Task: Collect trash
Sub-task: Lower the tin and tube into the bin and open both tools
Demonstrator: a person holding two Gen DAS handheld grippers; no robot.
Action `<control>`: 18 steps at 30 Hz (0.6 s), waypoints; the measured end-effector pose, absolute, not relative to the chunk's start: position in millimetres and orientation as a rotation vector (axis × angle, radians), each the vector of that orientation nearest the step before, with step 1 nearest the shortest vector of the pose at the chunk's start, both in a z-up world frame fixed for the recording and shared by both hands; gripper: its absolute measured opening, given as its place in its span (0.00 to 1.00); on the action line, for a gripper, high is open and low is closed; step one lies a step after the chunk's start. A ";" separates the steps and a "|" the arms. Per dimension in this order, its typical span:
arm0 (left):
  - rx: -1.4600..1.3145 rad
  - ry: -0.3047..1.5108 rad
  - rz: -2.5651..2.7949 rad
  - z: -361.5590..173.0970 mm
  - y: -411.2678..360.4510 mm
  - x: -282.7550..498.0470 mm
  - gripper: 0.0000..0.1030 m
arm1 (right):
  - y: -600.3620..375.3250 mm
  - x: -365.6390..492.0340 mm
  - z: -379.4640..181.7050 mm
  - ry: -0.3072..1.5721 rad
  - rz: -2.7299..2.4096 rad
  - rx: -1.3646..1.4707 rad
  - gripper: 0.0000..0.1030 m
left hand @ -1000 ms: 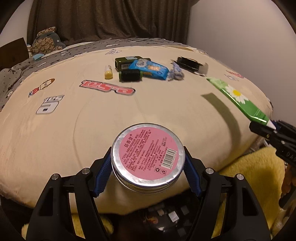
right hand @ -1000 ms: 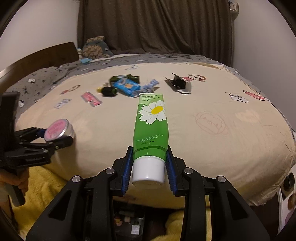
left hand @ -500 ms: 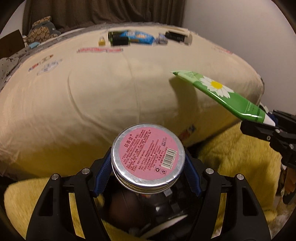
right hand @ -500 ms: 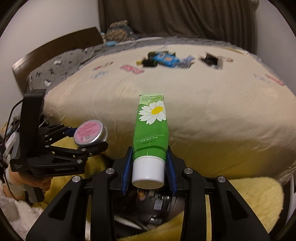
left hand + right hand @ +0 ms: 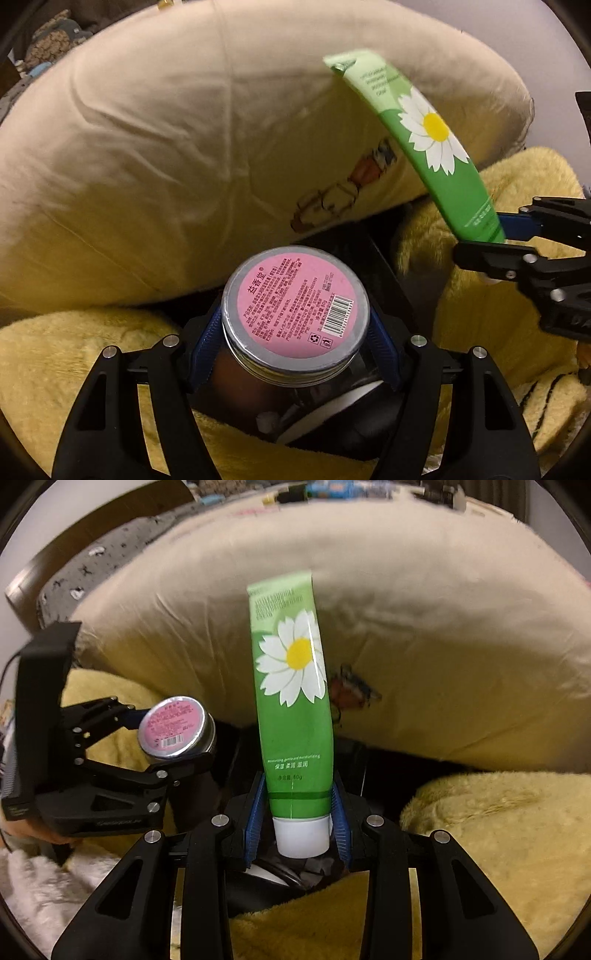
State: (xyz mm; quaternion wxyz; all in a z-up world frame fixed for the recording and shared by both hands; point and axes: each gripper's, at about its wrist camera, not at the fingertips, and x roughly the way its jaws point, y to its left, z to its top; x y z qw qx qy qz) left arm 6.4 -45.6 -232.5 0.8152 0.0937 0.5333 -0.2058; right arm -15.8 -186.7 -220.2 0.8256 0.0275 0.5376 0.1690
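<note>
Both tongs have dropped from the bed (image 5: 155,155) toward the dark bin (image 5: 291,877) at 6 o'clock: left tongs (image 5: 295,325) clamp the tin (image 5: 295,308), right tongs (image 5: 297,812) the green tube (image 5: 295,709). We judge release next.

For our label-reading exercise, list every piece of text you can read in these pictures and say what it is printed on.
"益香堂": pink label of the round tin.
"保湿 柔润 滋润": green tube.
"净含量 80g": same tube.
Tin's small print, barcode digits, tube's top lines: too small or blurred.
</note>
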 end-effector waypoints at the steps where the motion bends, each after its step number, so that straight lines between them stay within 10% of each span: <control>1: 0.200 1.156 -0.440 -237.6 -46.3 7.3 0.65 | -186.1 -15.0 -226.5 1.161 0.363 0.070 0.33; 18: 0.173 1.235 -0.426 -248.7 -41.5 14.7 0.75 | -192.5 -2.4 -224.0 1.165 0.313 0.094 0.49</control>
